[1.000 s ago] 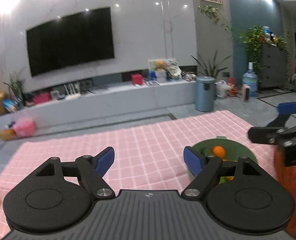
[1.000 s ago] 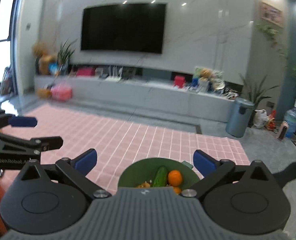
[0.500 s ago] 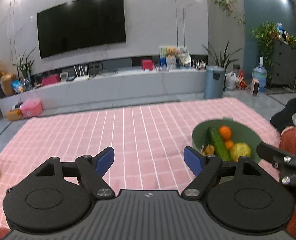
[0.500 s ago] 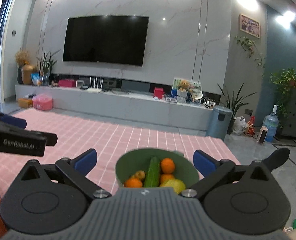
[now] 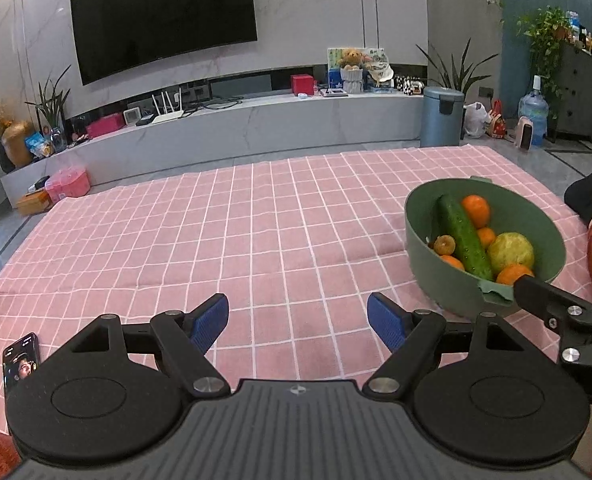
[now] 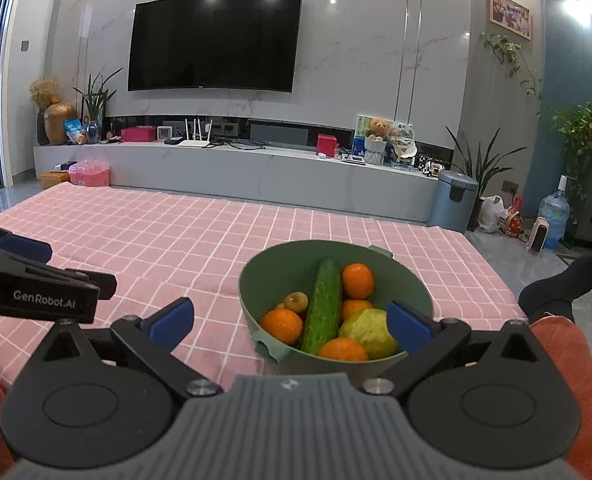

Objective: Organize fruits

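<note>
A green bowl stands on the pink checked cloth. It holds a cucumber, several oranges and a yellow-green fruit. My right gripper is open and empty, hovering just before the bowl's near rim. In the left wrist view the bowl is at the right with the cucumber in it. My left gripper is open and empty over bare cloth, left of the bowl.
A phone lies on the cloth at the near left. A person's socked foot rests past the cloth's right edge. A TV console and a blue bin stand beyond the far edge.
Both grippers have tilted down and moved closer to the cloth, so the bowl and its fruit now show fuller and nearer. Both jaws stay open.
</note>
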A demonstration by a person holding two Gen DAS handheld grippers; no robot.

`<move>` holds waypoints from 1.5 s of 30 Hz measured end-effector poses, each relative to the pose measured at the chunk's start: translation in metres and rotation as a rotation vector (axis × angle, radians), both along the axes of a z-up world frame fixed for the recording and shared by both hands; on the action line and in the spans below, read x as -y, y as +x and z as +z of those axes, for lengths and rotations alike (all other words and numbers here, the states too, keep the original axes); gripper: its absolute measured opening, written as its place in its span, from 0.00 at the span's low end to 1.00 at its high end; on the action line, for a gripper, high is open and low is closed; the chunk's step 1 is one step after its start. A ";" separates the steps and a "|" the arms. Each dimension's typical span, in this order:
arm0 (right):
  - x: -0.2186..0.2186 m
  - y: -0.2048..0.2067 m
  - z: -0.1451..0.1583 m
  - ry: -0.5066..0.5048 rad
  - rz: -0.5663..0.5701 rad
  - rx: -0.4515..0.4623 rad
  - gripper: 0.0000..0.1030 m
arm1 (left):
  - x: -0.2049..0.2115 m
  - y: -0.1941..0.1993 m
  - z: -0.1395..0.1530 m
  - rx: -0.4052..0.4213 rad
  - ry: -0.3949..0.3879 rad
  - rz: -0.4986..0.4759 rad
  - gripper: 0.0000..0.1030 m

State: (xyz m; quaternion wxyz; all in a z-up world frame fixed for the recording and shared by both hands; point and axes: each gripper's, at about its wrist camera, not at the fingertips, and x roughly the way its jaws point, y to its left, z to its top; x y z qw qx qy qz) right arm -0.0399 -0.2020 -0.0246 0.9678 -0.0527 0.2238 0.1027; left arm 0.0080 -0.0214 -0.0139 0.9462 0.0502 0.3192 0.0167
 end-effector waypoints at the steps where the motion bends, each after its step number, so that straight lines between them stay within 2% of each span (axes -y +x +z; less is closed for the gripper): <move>1: -0.001 0.000 0.000 -0.004 -0.002 -0.002 0.96 | -0.001 0.001 -0.001 -0.006 -0.002 0.002 0.90; 11: -0.001 0.007 -0.008 -0.002 -0.015 -0.030 0.96 | 0.000 0.004 -0.006 -0.042 0.005 -0.004 0.90; 45: 0.004 0.003 -0.009 0.013 0.001 -0.007 0.96 | -0.001 0.001 0.001 -0.032 0.008 0.001 0.90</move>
